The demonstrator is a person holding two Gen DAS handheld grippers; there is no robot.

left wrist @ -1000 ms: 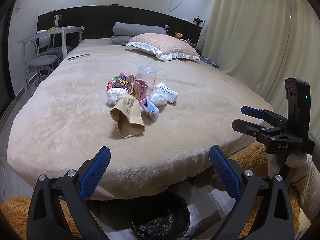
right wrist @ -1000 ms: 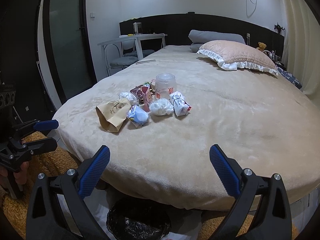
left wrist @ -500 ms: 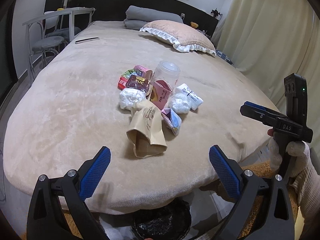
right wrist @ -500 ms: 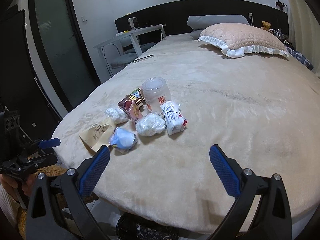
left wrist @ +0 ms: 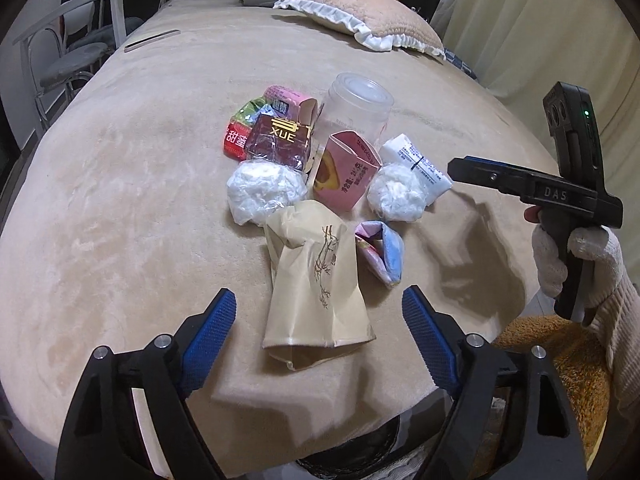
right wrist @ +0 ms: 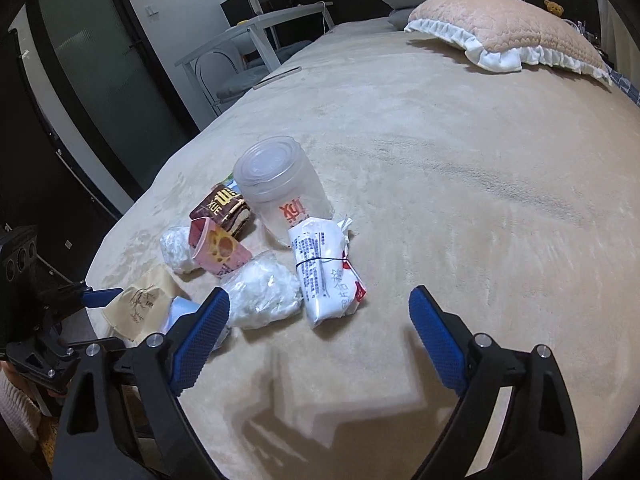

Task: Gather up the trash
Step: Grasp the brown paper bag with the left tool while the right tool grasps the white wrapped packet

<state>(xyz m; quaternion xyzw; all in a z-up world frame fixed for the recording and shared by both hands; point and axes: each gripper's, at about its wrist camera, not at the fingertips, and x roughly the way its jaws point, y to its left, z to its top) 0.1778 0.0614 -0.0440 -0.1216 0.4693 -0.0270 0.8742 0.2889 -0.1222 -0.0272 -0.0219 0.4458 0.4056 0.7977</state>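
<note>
Now both sets of jaws, just narrowed, are held open w/ nothing gripped; the paper bag (left wrist: 316, 288), judged light and crushable, is best pinched mid-body.

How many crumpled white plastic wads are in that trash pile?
2: one wad on the pile's left beside the dark XUE wrapper, another on the right by the white packet. More may be hidden underneath.

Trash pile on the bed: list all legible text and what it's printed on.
"XUE": dark red snack wrapper.
"DAS": side of the right gripper.
Red characters on the clear plastic cup: not readable.
Fine print on the white packet, pink carton and red-green wrapper: too small or blurred.
Brown paper bag: drawing, no legible words.
</note>
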